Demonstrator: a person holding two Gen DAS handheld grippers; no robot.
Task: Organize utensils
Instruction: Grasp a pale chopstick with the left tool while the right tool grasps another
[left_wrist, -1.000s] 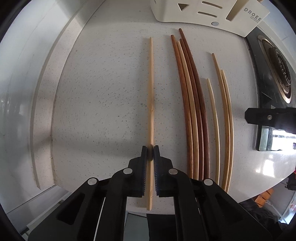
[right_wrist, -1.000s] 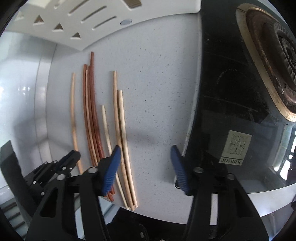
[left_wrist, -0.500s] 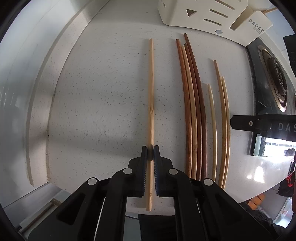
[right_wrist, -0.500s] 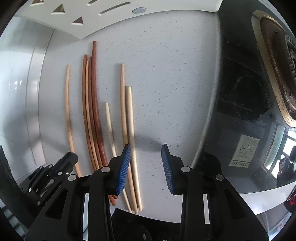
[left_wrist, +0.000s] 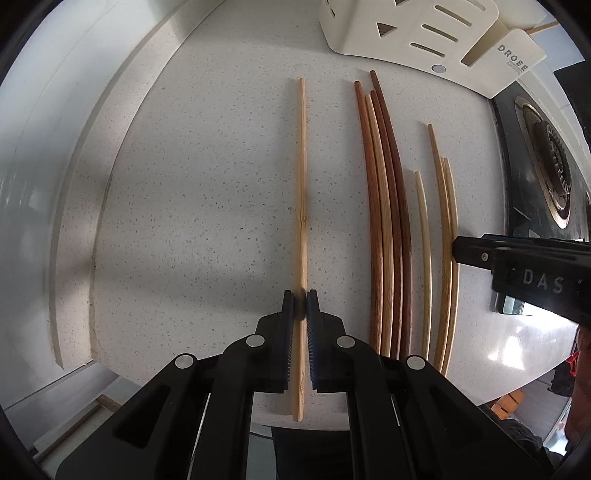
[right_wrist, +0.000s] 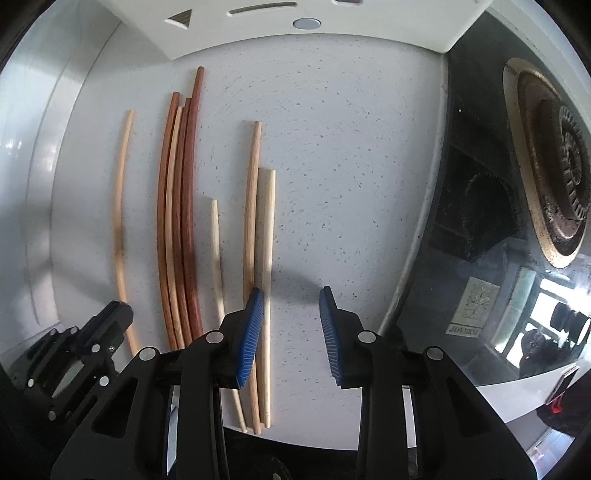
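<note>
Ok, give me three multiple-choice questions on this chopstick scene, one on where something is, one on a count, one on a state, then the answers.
1. Where does the white utensil holder sit relative to the chopsticks?
A. past their far ends
B. on top of them
C. left of the lone chopstick

2. How many dark reddish chopsticks lie in the tight bundle?
A. one
B. three
C. six

3. What are the left gripper fingers doing?
A. spread wide over bare counter
B. closed on the lone bamboo chopstick
C. closed on the holder

Answers: A, it stands beyond their tips; B, three red-brown sticks flank one pale stick; B, the stick runs between the closed fingers.
</note>
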